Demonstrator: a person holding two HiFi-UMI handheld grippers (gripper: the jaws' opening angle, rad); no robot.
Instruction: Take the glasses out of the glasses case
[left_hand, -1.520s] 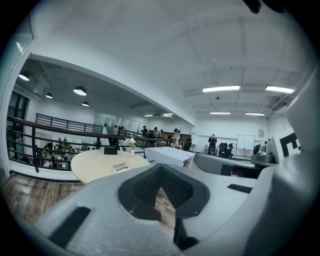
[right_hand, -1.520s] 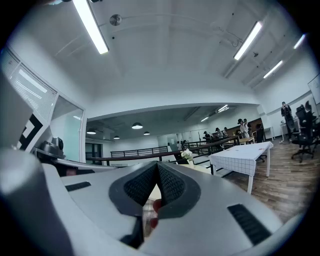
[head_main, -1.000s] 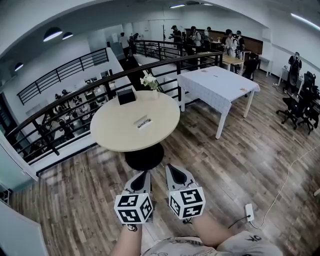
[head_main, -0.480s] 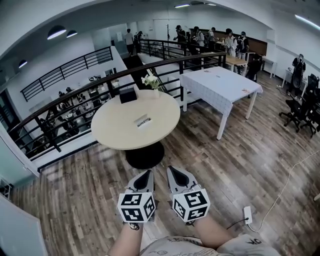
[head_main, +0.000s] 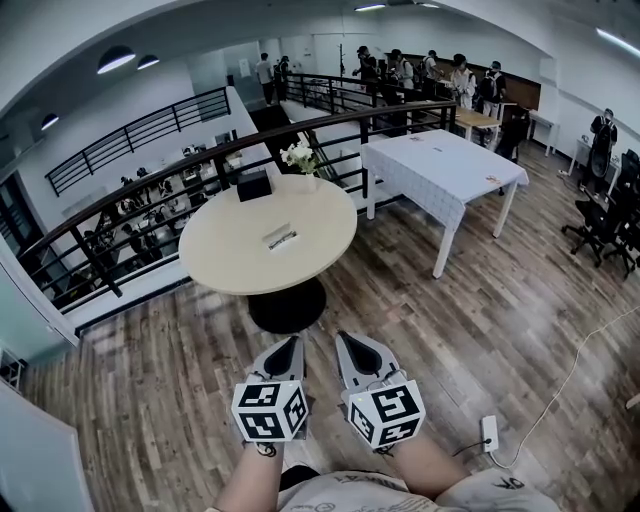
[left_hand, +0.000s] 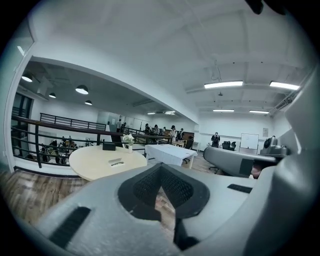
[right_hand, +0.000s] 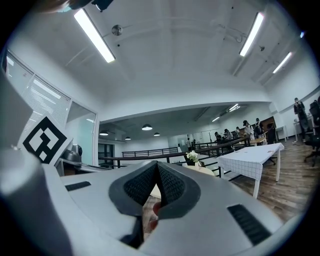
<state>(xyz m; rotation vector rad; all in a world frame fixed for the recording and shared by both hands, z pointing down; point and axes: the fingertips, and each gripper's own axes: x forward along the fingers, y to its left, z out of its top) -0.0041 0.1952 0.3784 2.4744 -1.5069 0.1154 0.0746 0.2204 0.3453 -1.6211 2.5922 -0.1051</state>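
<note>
Seen from the head, the left gripper (head_main: 290, 348) and right gripper (head_main: 345, 343) hang side by side over the floor, well short of the round table (head_main: 230, 270). The case (head_main: 281, 238) lies near the table's middle, with a black box (head_main: 253, 185) and flowers (head_main: 300, 158) at its far edge. The left gripper view shows its jaws pressed together on nothing, and beyond them the case on the table (too small for detail). The right gripper view shows jaws likewise closed and empty; only the flowers and a sliver of the table show, not the case.
</note>
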